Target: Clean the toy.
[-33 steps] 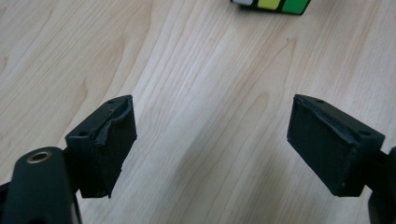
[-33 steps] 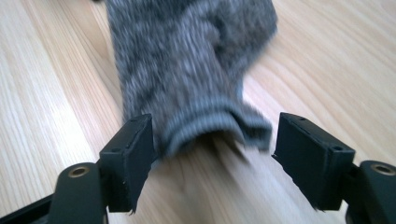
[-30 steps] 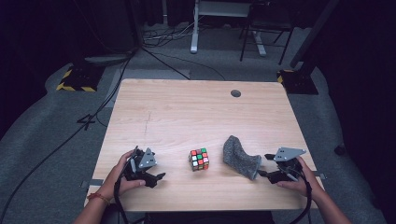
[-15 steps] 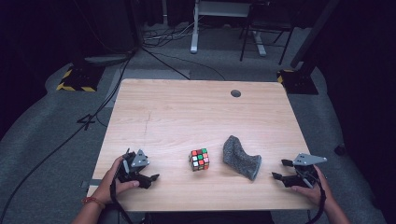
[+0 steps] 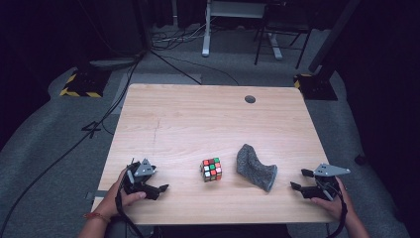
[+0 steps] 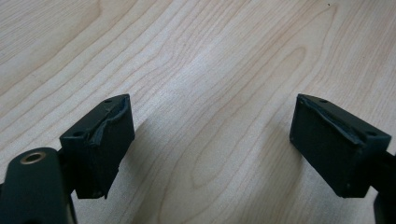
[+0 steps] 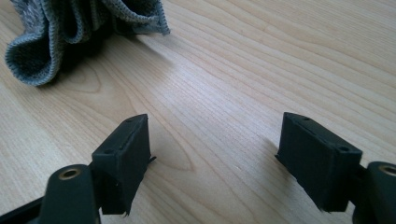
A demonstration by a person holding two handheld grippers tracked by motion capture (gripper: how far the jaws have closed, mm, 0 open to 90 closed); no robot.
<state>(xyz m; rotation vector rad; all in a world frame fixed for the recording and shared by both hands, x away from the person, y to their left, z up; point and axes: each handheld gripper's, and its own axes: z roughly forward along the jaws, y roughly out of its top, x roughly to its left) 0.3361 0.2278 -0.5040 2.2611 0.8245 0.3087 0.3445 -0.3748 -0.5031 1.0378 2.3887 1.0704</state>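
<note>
A scrambled cube (image 5: 211,169) is seen at lower centre of the high view, with a crumpled grey cloth (image 5: 255,167) just right.

Lab or test studio, not home. Light wood table (image 5: 208,119) stands alone on grey carpet (image 5: 54,163), dark surroundings all round. Black cables (image 5: 163,59) trail across floor behind table. Yellow-black hazard-striped weighted bases (image 5: 79,85) at both far corners, right one carrying slanted pole (image 5: 329,37). White stand frame (image 5: 205,29) and dark chair legs (image 5: 277,42) farther back
</note>
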